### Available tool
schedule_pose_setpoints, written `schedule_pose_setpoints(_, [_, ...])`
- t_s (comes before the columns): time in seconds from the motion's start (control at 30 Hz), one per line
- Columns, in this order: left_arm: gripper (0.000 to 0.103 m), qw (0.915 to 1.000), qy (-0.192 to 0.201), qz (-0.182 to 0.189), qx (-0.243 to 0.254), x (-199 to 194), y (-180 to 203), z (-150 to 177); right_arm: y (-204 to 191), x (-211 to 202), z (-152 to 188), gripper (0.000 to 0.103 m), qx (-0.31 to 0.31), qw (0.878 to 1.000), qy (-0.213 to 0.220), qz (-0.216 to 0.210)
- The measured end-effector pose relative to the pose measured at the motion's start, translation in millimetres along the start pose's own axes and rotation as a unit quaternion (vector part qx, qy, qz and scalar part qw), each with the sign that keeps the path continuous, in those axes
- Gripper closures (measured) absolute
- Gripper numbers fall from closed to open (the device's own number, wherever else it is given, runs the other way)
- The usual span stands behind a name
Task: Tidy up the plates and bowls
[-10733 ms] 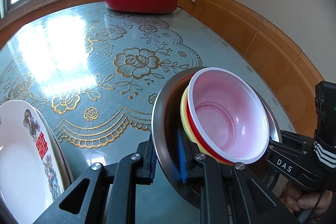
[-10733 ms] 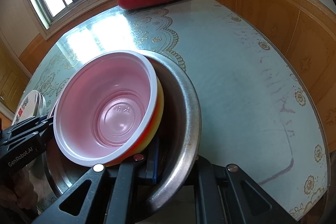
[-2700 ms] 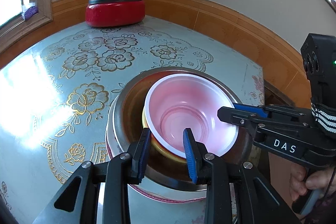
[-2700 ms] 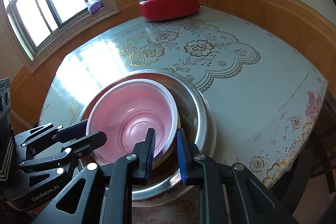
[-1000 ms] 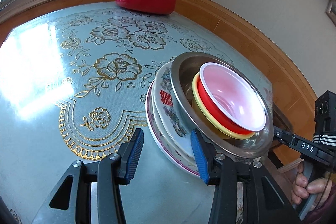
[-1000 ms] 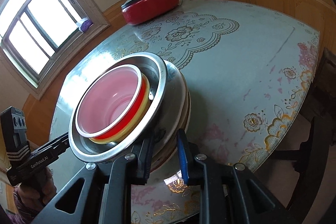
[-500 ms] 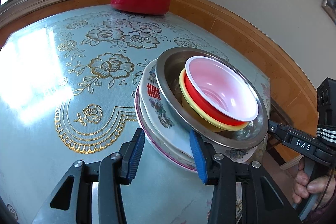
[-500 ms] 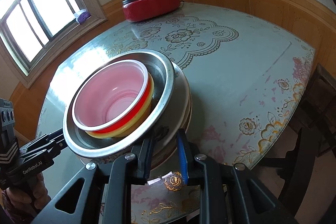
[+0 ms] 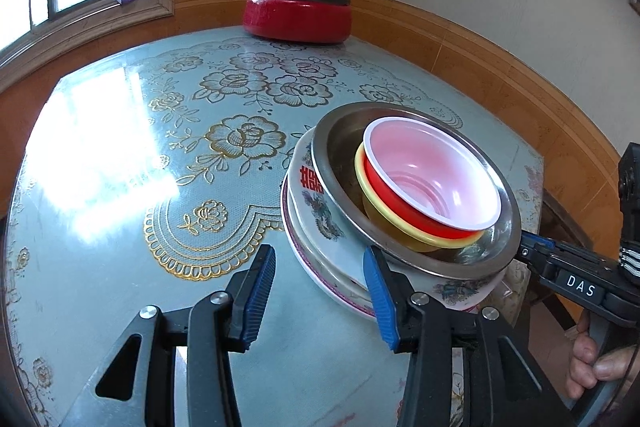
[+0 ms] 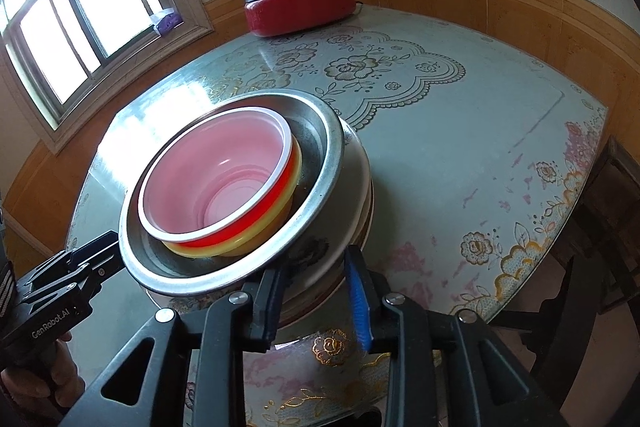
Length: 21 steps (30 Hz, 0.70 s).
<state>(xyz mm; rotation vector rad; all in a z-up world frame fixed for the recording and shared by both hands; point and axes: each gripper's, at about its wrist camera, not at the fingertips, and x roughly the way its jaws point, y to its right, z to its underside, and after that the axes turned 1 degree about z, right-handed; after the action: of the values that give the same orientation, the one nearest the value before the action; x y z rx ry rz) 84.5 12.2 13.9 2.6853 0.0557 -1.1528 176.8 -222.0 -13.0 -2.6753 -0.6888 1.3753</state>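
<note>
A stack stands near the table's front edge: white patterned plates point(image 9: 316, 211) at the bottom, then a tilted steel bowl point(image 9: 340, 147), a yellow bowl point(image 9: 400, 227) and a red bowl with a pink inside point(image 9: 432, 179). My left gripper point(image 9: 320, 291) is just left of the stack, its jaws opening a little, with only tablecloth between them. My right gripper point(image 10: 316, 297) straddles the near rim of the plates point(image 10: 356, 187). Its jaws are opening and the pads stand clear of the rim. Each wrist view shows the other gripper: the right gripper point(image 9: 528, 251) and the left gripper point(image 10: 108, 259).
A red lidded pot point(image 9: 298, 15) sits at the table's far edge, below a wooden wall panel. A window fills the left side. A dark chair point(image 10: 600, 227) stands past the table's right corner. A hand point(image 9: 592, 367) holds the right gripper's handle.
The right gripper's jaws have spread apart around the plate rim. The stack now sits flatter than a second ago. The left gripper has shifted slightly.
</note>
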Motion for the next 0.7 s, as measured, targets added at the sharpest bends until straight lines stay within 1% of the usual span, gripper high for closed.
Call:
schedule_pose_setpoints(0.1, [0.051, 0.9999, -0.002, -0.012, -0.008, -1.8, 4.5, 1.7, 1.5, -2.5, 3.0, 0.073, -0.001, 1.000, -0.002, -0.015])
schedule_pose_setpoints(0.17, [0.049, 0.9996, -0.004, -0.017, -0.023, -2.5, 6.8, 4.5, 0.9, -6.6, 6.1, 0.073, -0.005, 1.000, -0.005, -0.025])
schedule_pose_setpoints(0.27, [0.049, 0.9991, -0.005, -0.024, -0.035, -5.5, 11.6, 11.0, -2.4, -16.0, 11.6, 0.073, -0.016, 0.999, -0.003, -0.028])
schedule_pose_setpoints(0.37, [0.045, 0.9985, -0.004, -0.040, -0.038, -8.9, 17.1, 17.8, -5.5, -21.4, 18.7, 0.073, -0.029, 0.999, -0.007, -0.030])
schedule_pose_setpoints(0.5, [0.043, 0.9974, -0.003, -0.058, -0.044, -15.5, 23.2, 27.9, -5.4, -24.8, 25.5, 0.073, -0.040, 0.999, -0.013, -0.023])
schedule_pose_setpoints(0.63, [0.038, 0.9962, 0.003, -0.074, -0.045, -25.4, 27.6, 37.4, -8.3, -35.3, 29.2, 0.073, -0.048, 0.999, 0.007, 0.002])
schedule_pose_setpoints(0.7, [0.032, 0.9964, 0.003, -0.073, -0.044, -28.1, 28.8, 41.6, -9.4, -40.5, 30.1, 0.072, -0.041, 0.999, 0.019, 0.019])
